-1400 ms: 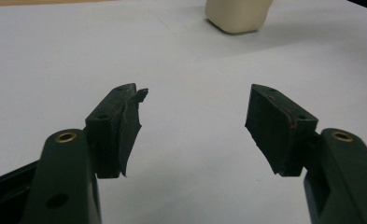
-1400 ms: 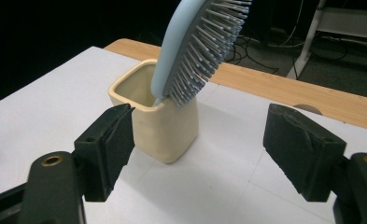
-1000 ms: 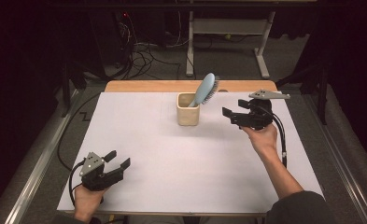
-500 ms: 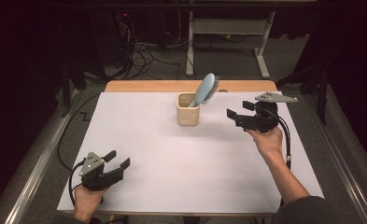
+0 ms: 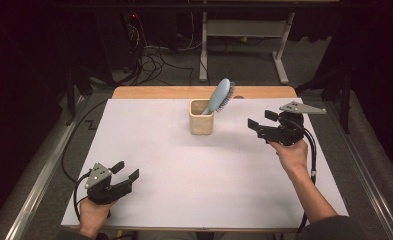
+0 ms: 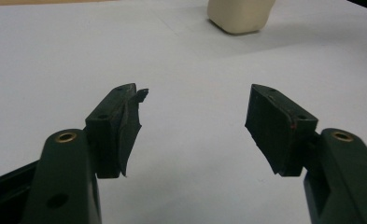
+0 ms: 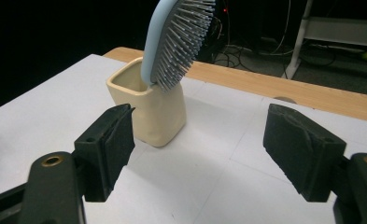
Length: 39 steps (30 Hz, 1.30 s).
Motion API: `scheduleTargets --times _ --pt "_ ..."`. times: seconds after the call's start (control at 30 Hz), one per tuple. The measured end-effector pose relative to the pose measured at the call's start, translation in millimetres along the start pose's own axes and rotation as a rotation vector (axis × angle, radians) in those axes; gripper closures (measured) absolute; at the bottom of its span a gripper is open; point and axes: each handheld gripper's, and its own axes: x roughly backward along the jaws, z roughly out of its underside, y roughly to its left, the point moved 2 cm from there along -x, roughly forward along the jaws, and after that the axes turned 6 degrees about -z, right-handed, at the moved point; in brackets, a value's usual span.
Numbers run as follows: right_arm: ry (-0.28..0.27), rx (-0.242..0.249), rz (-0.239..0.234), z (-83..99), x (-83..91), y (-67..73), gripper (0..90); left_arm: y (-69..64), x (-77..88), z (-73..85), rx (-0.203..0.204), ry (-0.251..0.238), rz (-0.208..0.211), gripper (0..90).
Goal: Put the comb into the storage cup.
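the hairbrush stands handle-down in the cream cup, bristles leaning out toward my right gripper — jaws apart, empty, aimed at the cup for a reach. my left gripper rests well nearer me than the cup, jaws apart.

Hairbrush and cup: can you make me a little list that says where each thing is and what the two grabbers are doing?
hairbrush: light blue, handle down in the cup, head leaning out toward the right gripper
cup: cream, upright on the white table cover
right gripper: open, holds nothing, points at the cup from the side, not touching
left gripper: open, holds nothing, near the front left corner
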Motion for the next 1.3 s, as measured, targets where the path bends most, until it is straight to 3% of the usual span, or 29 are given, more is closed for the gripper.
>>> scheduleTargets --times 1.3 --pt "-0.021 -0.02 0.024 16.3 26.5 -9.0 24.3 0.4 -0.7 -0.3 0.0 0.002 0.0 35.5"
